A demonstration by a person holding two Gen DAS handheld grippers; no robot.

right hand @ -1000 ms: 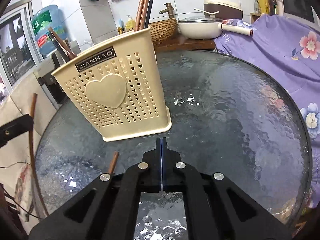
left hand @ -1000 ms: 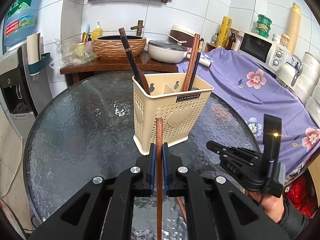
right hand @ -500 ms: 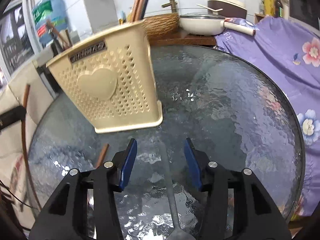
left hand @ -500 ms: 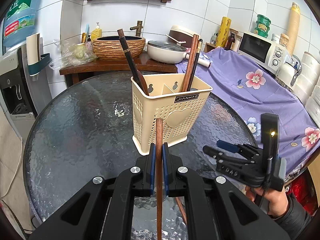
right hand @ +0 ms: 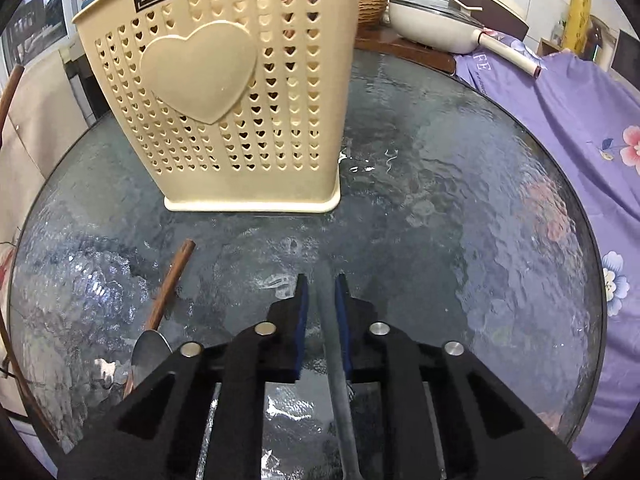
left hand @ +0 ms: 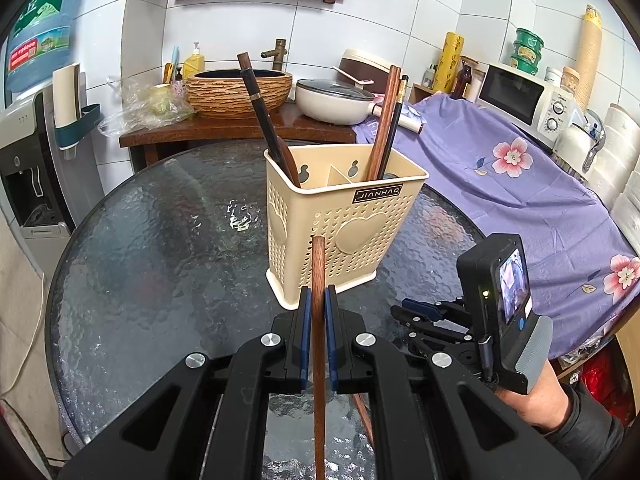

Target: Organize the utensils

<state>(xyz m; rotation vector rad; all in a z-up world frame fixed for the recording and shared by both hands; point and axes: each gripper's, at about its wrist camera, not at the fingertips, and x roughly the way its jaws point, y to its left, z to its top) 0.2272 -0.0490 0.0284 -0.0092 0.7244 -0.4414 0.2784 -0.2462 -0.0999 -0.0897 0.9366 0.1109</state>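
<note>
A cream utensil holder (left hand: 344, 220) stands mid-table with dark and brown chopsticks in it; it also shows in the right wrist view (right hand: 224, 92). My left gripper (left hand: 319, 300) is shut on a brown wooden-handled utensil (left hand: 319, 344), just in front of the holder. My right gripper (right hand: 322, 292) is low over the glass, its jaws narrowly apart around a grey metal handle (right hand: 340, 392) lying on the table; whether the pads press it is unclear. A wooden-handled spoon (right hand: 160, 308) lies to its left.
The round glass table (left hand: 160, 248) has a purple flowered cloth (left hand: 520, 200) beyond its right edge. A wooden counter with a basin and a pan stands behind. A water dispenser (left hand: 28, 140) is at the left.
My right gripper opened from shut, dropped to the table and narrowed around the grey metal handle. The holder looms closer in its view. My left gripper kept holding its utensil.
</note>
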